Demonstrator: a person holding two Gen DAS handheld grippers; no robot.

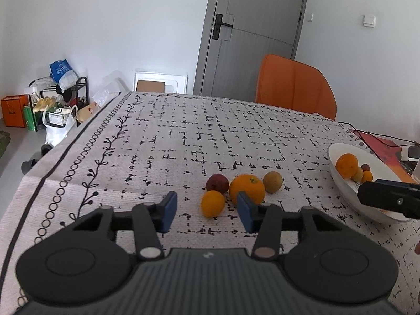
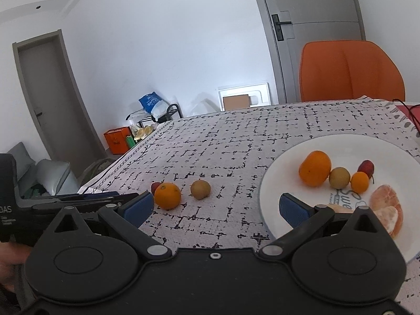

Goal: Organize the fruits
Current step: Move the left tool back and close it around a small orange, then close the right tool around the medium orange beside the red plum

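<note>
Several fruits lie on the patterned tablecloth: a large orange (image 1: 249, 187), a small orange (image 1: 212, 203), a dark red fruit (image 1: 217, 182) and a brownish-green fruit (image 1: 273, 181). My left gripper (image 1: 207, 211) is open and empty, just before the small orange. The white plate (image 2: 283, 181) holds an orange (image 2: 315, 168), a brownish fruit (image 2: 339, 177), a small orange (image 2: 359, 182), a red fruit (image 2: 366, 167) and peeled segments (image 2: 388, 210). My right gripper (image 2: 216, 208) is open and empty at the plate's left rim. The plate also shows in the left wrist view (image 1: 341, 181).
An orange chair (image 1: 294, 86) stands at the table's far side. Red and black cables (image 1: 375, 137) and a red mat lie beyond the plate. Bags and boxes (image 1: 52, 105) clutter the floor left of the table. A grey door (image 1: 252, 31) is behind.
</note>
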